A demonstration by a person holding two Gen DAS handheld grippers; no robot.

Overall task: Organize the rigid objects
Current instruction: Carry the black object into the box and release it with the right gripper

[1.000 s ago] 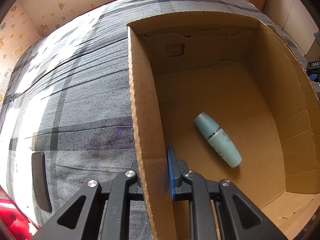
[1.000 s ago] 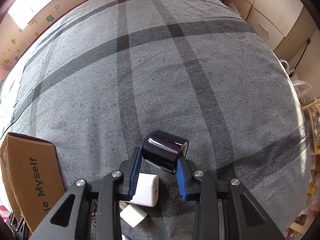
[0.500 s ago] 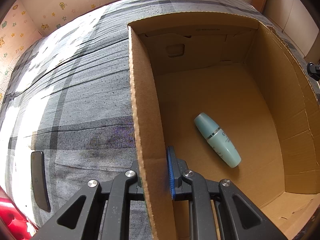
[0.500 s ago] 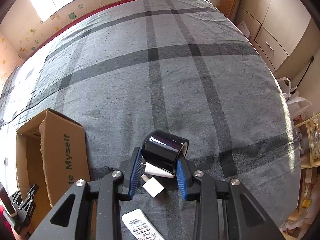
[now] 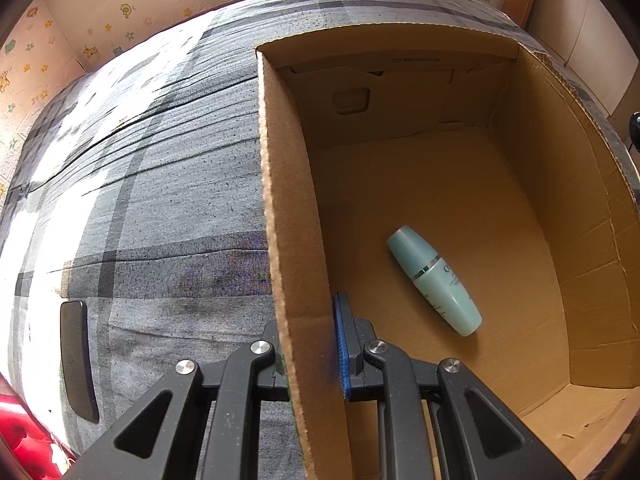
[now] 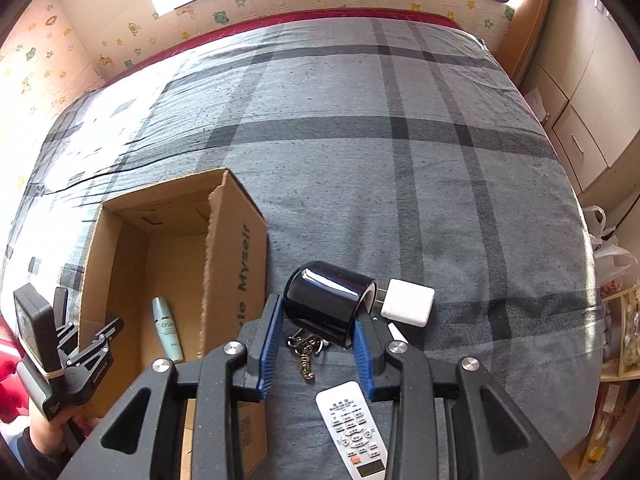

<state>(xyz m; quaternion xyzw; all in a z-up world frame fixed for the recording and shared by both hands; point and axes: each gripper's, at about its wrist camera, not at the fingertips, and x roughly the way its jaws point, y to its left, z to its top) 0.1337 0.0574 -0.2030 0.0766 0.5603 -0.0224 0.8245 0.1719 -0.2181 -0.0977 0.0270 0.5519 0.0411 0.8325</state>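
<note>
An open cardboard box [image 5: 288, 200] lies on the grey plaid bed, and my left gripper [image 5: 308, 340] is shut on its left wall, one pad inside and one outside. A teal bottle [image 5: 434, 280] lies on the box floor. In the right wrist view my right gripper [image 6: 318, 320] is shut on a glossy black cylinder [image 6: 328, 300], held in the air just right of the box [image 6: 240, 248]. Below it on the bed lie a white charger [image 6: 408, 302], a bunch of keys [image 6: 306, 354] and a white remote [image 6: 354, 428]. The left gripper [image 6: 108, 332] shows at the box's near corner.
A black phone [image 5: 78, 360] lies on the bed left of the box. The bed's far side is bare plaid cover [image 6: 400, 140]. Cabinets [image 6: 580, 120] and a plastic bag [image 6: 608, 248] stand off the bed's right edge. A red pillow [image 5: 24, 440] sits at the near left.
My right gripper has risen and swung toward the box with the black cylinder; the box, keys and remote have come into its view. The left gripper has stayed on the box wall.
</note>
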